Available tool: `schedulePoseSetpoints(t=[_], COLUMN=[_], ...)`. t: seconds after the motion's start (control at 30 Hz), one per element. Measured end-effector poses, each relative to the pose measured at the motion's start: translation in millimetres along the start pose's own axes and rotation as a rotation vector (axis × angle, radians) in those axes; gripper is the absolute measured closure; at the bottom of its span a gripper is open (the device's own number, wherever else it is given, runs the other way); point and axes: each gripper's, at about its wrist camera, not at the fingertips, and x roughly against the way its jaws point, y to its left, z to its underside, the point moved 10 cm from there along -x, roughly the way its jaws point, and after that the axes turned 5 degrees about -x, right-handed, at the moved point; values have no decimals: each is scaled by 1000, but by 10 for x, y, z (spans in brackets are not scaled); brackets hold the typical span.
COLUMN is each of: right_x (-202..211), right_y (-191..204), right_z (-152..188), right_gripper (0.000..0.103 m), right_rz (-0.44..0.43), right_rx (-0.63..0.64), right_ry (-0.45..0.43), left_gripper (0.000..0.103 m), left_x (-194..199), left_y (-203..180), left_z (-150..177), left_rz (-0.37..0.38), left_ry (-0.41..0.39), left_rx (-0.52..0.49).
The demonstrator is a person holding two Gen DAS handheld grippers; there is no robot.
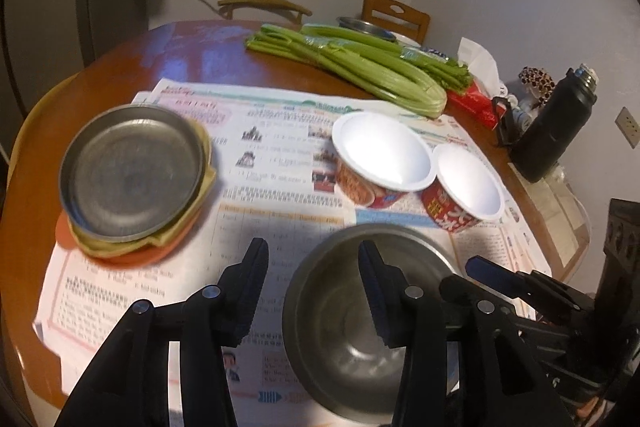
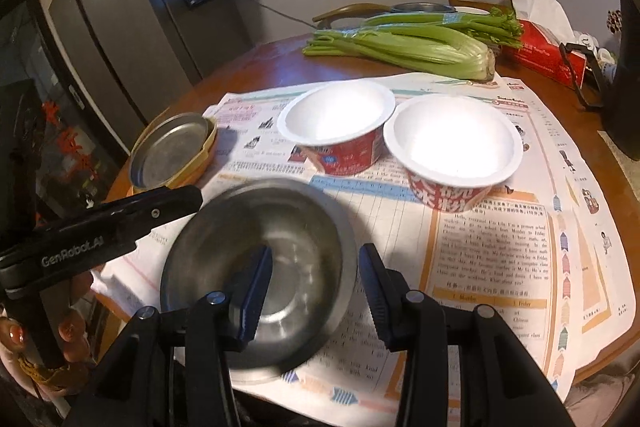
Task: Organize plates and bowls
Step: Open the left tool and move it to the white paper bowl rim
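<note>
hidden: plates [image 1: 120, 243] under metal dish | blurred: newspaper text [image 1: 280, 163] (unreadable)

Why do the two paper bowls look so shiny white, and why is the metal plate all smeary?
Right wrist view: light glares off the paper bowls' white insides, hiding detail. Left wrist view: the metal plate and newspaper print are smeared by blur. Both views: the fisheye lens bends the table edge and darkens the corners.
</note>
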Motion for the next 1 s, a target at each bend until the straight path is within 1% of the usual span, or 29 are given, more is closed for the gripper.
schedulePoseSetpoints(t=[0.1, 0.27, 0.47, 0.7, 0.83, 1.0], right_x=[-52, -232, -409, -490, -529, -634], right_y=[-26, -68, -142, -210, -227, -239], right_z=[-110, -257, -380, -558, -660, -731], right_gripper=[58, 58, 58, 58, 58, 58], right_rz=[-16, -59, -67, -53, -34, -11], right_rx=[-38, -116, -191, -226, -214, -196], right_ry=[-2, 20, 31, 18, 6, 17], left_gripper=[54, 54, 54, 54, 54, 54], left_x=[-30, -158, -372, -670, -831, -1053], left_y=[19, 33, -18, -67, -75, -53], left_z=[-119, -297, -481, -657, -717, -791], left_rz=[1, -2, 11, 16, 26, 33], left_ry=[-9, -1, 21, 69, 100, 144], left_rx=[-16, -53, -83, -107, -101, -76])
